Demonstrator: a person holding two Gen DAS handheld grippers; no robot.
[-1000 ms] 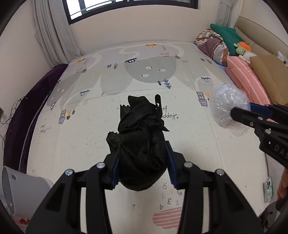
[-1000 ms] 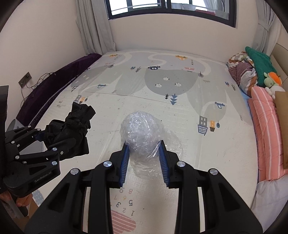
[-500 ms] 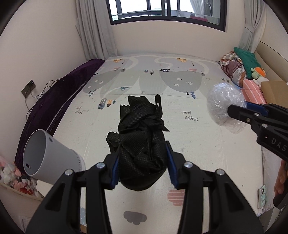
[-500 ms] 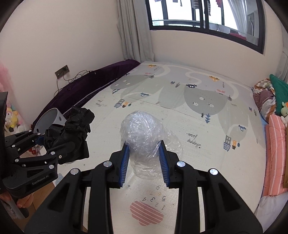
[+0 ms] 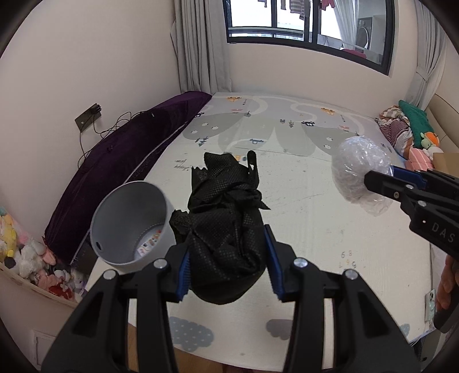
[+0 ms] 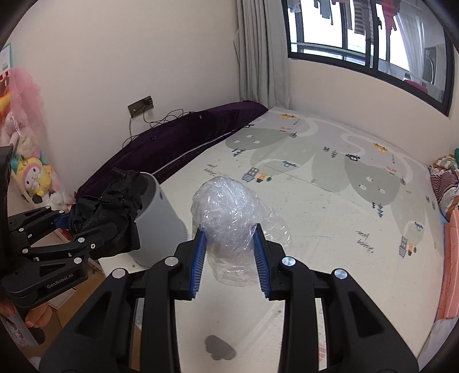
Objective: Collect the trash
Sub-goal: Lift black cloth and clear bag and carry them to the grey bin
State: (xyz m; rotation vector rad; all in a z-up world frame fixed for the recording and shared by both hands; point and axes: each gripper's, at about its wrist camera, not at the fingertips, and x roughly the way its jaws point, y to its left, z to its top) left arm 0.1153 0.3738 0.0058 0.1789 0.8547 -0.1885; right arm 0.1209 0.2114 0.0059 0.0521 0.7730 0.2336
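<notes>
Play mat (image 5: 301, 200): I see it covering the floor, pale with grey hills and small houses printed on it, running up to the wall under the window (image 5: 309, 25).
Purple cover (image 5: 129, 160): I see it lying long against the left wall, beside the mat's edge, with cables hanging from a wall socket (image 5: 87, 117) above it.
Bin (image 5: 129, 226): grey, round, open-topped; from my left wrist camera I look down into its mouth, just left of the black wad. In the right wrist view it stands on the mat's near-left corner (image 6: 160, 226).
Left gripper (image 5: 226, 269): my jaws are clenched on a crumpled black mesh bag (image 5: 226, 221), blue pads pressing both its sides; the bag is held in the air just beside the bin's rim, touching or not I cannot tell.
Right gripper (image 6: 229, 252): my jaws are clamped on a ball of clear plastic wrap (image 6: 229, 212), carried above the mat to the right of the bin.
Soft toys (image 5: 31, 258): heaped in a low box at the far left, beside the bin.
</notes>
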